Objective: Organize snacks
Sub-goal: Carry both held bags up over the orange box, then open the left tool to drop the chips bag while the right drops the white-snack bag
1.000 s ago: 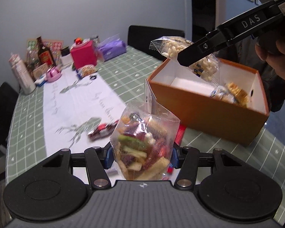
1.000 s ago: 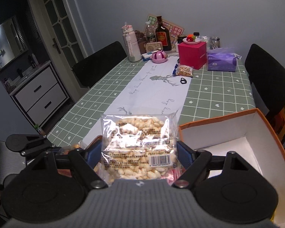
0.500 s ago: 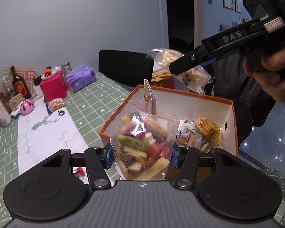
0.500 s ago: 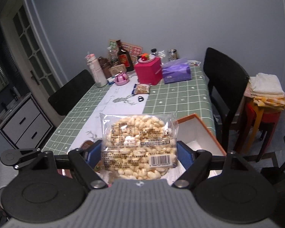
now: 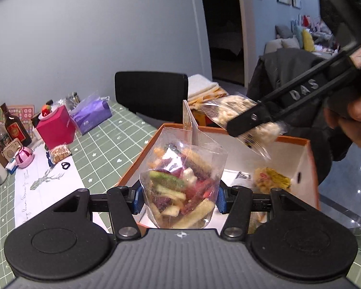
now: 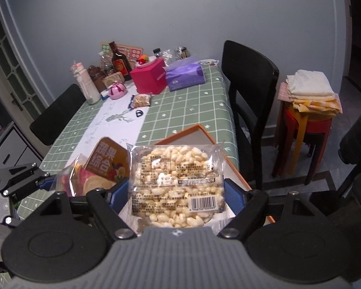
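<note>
Over the orange box point(image 5: 308, 166), both bags airborne.

Left gripper point(image 5: 179, 198) clenched on clear bag of mixed veggie chips point(image 5: 183, 183), fingers pinching its lower half; right gripper point(image 6: 177, 196) clamped across flat clear pack of puffed grains point(image 6: 177, 180), barcode label facing camera. Probably light, crinkly, slippery film, contents brittle: best held by the sides with modest squeeze, not crushed. Yellow-wrapped snack point(image 5: 272, 181) already lying in box. One more small snack pack point(image 6: 142, 100) left on green checked tabletop point(image 6: 187, 110), well apart.
</note>
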{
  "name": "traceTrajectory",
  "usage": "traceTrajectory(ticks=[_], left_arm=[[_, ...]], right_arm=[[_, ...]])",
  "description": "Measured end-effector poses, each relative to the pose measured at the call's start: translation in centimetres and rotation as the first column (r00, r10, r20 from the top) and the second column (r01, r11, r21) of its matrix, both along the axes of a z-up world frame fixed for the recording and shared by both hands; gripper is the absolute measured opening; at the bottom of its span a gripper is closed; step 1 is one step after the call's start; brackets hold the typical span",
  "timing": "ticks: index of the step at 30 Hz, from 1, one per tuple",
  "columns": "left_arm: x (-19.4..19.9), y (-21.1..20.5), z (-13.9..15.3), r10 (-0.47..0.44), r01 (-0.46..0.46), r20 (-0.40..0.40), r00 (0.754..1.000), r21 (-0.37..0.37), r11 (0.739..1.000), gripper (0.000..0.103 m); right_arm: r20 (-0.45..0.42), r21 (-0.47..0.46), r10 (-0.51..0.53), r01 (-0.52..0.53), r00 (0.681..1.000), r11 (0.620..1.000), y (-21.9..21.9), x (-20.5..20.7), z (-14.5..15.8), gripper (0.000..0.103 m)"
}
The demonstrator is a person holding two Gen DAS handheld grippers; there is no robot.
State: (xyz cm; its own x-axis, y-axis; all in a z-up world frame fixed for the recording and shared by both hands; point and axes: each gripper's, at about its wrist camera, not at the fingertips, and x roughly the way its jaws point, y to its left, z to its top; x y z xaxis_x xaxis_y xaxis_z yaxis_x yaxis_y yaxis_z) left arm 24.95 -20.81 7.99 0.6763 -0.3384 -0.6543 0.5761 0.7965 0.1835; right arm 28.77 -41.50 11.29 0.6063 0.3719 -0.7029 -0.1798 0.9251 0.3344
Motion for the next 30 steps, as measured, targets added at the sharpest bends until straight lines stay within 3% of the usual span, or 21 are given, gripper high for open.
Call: traceTrajectory(ticks=[12, 30], left_arm=[[4.1, -1.0, -3.3, 0.023, -0.021, -0.021, 1.000, 0.092, 0.996, 0.063], [8.0, -1.3, -7.5, 0.033, -0.010, -0.128, 0.991, 0.178, 0.984, 0.063]], right_arm=[[-0.073, -0.051, -0.018, 0.014, 0.997, 0.999, 1.7, 3.0, -3.9, 0.079], [-0.176, -0.118, -0.062, 0.042, 0.982, 0.992, 4.1, 7.3, -9.1, 0.079]])
